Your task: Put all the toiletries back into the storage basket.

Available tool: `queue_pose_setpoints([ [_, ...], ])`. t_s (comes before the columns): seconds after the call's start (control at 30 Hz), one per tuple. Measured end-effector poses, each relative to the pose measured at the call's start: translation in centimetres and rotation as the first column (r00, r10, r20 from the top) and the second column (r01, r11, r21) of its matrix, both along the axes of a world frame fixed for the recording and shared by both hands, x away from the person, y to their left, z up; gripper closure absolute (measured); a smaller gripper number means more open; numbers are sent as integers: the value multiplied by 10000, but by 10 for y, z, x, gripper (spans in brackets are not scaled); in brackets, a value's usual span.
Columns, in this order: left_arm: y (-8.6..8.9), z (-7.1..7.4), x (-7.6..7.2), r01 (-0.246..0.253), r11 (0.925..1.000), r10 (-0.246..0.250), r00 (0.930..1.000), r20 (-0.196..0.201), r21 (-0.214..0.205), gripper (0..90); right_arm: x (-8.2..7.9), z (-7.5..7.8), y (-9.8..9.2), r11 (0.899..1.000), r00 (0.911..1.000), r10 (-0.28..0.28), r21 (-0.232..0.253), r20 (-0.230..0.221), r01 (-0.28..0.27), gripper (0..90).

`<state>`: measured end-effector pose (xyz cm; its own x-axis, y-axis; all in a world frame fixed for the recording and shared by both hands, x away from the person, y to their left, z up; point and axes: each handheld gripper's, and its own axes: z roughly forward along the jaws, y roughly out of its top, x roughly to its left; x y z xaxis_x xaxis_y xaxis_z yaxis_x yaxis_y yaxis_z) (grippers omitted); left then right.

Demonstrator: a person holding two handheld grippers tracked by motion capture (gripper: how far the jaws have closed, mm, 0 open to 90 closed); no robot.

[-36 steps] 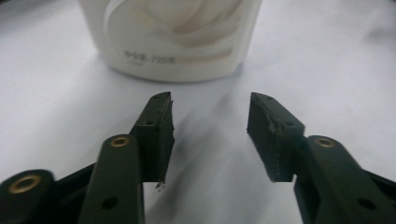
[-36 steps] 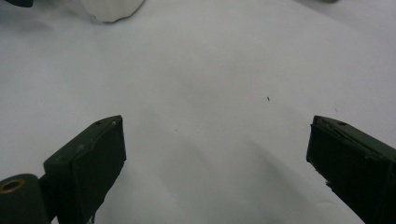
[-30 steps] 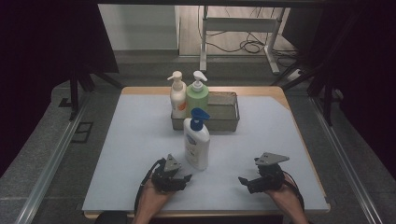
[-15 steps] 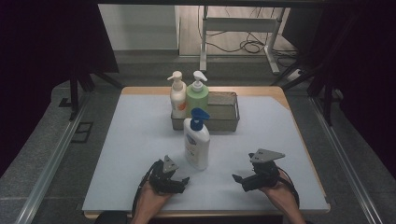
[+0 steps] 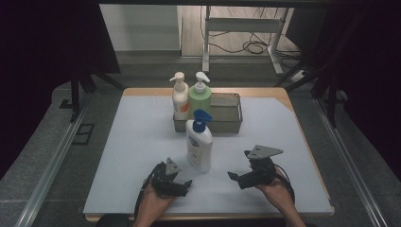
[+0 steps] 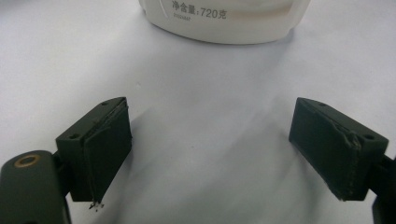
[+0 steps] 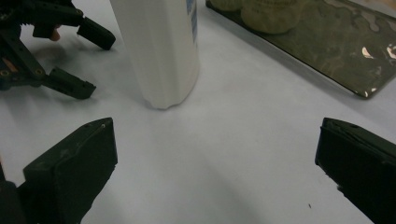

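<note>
We judge two pump bottles point(image 5: 191, 97) already sit in the metal basket point(image 5: 227, 118), w/ the blue-capped lotion bottle point(image 5: 199, 142) upright just in front, untouched between left gripper point(image 5: 182, 184), just opening & empty, & spread right gripper point(image 5: 235, 177).

Left gripper point(image 5: 188, 183): black body topped by a small grey three-cornered plate, black cable looping behind the bare hand. Its blocky black jaws carry worn, frayed rubber pads point(image 6: 108, 154), recessed screw holes and one brass-ringed fastener. Right gripper point(image 5: 232, 176): black frame under a larger grey three-cornered plate with small holes; square, matte jaws, black cable trailing.
</note>
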<state>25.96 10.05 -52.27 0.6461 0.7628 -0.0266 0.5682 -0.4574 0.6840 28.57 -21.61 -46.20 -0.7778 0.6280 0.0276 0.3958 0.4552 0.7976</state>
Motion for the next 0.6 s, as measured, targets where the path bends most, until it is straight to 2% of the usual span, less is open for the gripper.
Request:
queue_pose_setpoints([
  [0.4, 0, -1, 0, -5, 10000, 5, 10000, 39, -30, 128, 7, 11, 23, 9995, 9999, 64, 317, 119, -68, 0],
  [0.6, 0, -1, 0, -11, 10000, 12, 10000, 68, -35, 129, 11, 18, 35, 9996, 9996, 16, 269, 287, -24, 6],
])
